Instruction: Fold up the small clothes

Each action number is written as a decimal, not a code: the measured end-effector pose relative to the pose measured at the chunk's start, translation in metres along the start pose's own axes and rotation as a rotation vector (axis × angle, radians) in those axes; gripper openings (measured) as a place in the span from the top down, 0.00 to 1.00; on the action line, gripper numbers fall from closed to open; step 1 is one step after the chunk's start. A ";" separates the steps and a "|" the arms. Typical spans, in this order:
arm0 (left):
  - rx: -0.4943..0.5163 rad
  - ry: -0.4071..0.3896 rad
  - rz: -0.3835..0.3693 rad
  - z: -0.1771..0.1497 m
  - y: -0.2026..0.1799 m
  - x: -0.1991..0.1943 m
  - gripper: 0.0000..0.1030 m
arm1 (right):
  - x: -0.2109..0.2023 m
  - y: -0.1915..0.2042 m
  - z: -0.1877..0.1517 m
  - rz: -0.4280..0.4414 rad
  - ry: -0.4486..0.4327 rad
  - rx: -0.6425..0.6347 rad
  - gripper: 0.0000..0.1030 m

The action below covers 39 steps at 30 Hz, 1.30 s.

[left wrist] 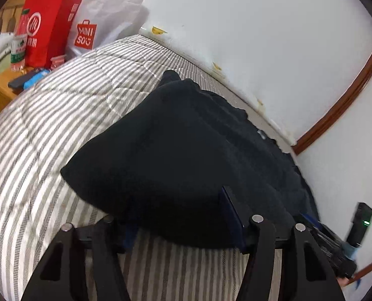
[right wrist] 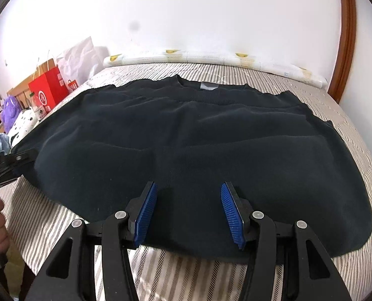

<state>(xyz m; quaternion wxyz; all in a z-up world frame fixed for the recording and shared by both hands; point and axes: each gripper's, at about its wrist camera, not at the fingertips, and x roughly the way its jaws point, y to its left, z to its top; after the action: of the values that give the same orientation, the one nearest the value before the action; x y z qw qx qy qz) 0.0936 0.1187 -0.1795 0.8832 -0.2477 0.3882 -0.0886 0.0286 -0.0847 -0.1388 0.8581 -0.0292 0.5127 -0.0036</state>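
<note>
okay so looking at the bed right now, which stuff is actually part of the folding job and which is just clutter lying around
Part of the job: black shirt; left tongs; right tongs; striped bed.

Just lying about: red bag; white Miniso bag; water bottle; purple plush toy.

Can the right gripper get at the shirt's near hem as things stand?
Probably yes. The right gripper hangs open right over the near hem of the black shirt, which lies flat on the striped bed. Nothing sits between its fingers and the cloth; the left gripper is off at the shirt's left edge.
</note>
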 end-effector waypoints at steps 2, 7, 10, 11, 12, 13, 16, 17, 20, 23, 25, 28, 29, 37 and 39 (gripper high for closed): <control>-0.002 -0.015 0.024 0.004 -0.002 0.002 0.61 | -0.007 -0.006 -0.002 0.001 -0.004 0.018 0.49; 0.042 -0.065 0.056 0.014 -0.015 -0.009 0.80 | -0.019 -0.021 -0.004 -0.010 -0.013 0.052 0.49; 0.103 -0.110 0.066 0.020 -0.035 -0.020 0.82 | -0.026 -0.033 -0.001 -0.023 -0.013 0.074 0.49; 0.123 -0.123 0.068 0.023 -0.043 -0.025 0.82 | -0.028 -0.038 0.000 -0.022 -0.011 0.083 0.49; 0.143 -0.136 0.063 0.027 -0.054 -0.029 0.83 | -0.031 -0.043 0.002 -0.023 -0.011 0.092 0.49; 0.157 -0.146 0.058 0.030 -0.063 -0.032 0.84 | -0.036 -0.051 0.004 -0.033 -0.014 0.103 0.49; 0.216 -0.180 0.047 0.039 -0.097 -0.042 0.85 | -0.049 -0.073 0.009 -0.084 -0.032 0.132 0.49; 0.238 -0.195 0.044 0.042 -0.110 -0.044 0.86 | -0.053 -0.080 0.009 -0.095 -0.038 0.146 0.49; 0.315 -0.204 0.013 0.044 -0.150 -0.044 0.87 | -0.070 -0.104 0.006 -0.096 -0.070 0.194 0.49; 0.414 -0.209 -0.030 0.040 -0.193 -0.041 0.88 | -0.085 -0.124 0.001 -0.116 -0.096 0.233 0.49; 0.482 -0.200 -0.068 0.031 -0.222 -0.036 0.88 | -0.093 -0.138 -0.005 -0.125 -0.105 0.263 0.49; 0.567 -0.162 -0.121 0.014 -0.260 -0.022 0.89 | -0.101 -0.154 -0.014 -0.139 -0.116 0.293 0.49; 0.596 -0.137 -0.140 0.005 -0.273 -0.013 0.89 | -0.103 -0.156 -0.016 -0.144 -0.117 0.300 0.49; 0.704 0.106 -0.192 -0.068 -0.307 0.065 0.89 | -0.103 -0.172 -0.047 -0.172 -0.068 0.343 0.49; 0.700 0.137 -0.190 -0.078 -0.301 0.073 0.88 | -0.102 -0.173 -0.050 -0.178 -0.053 0.346 0.49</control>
<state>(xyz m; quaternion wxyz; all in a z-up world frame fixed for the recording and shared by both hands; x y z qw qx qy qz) 0.0975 -0.1950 -0.1189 0.8744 0.0410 0.3677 -0.3139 -0.0601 -0.2561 -0.0637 0.8598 0.0735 0.4771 -0.1667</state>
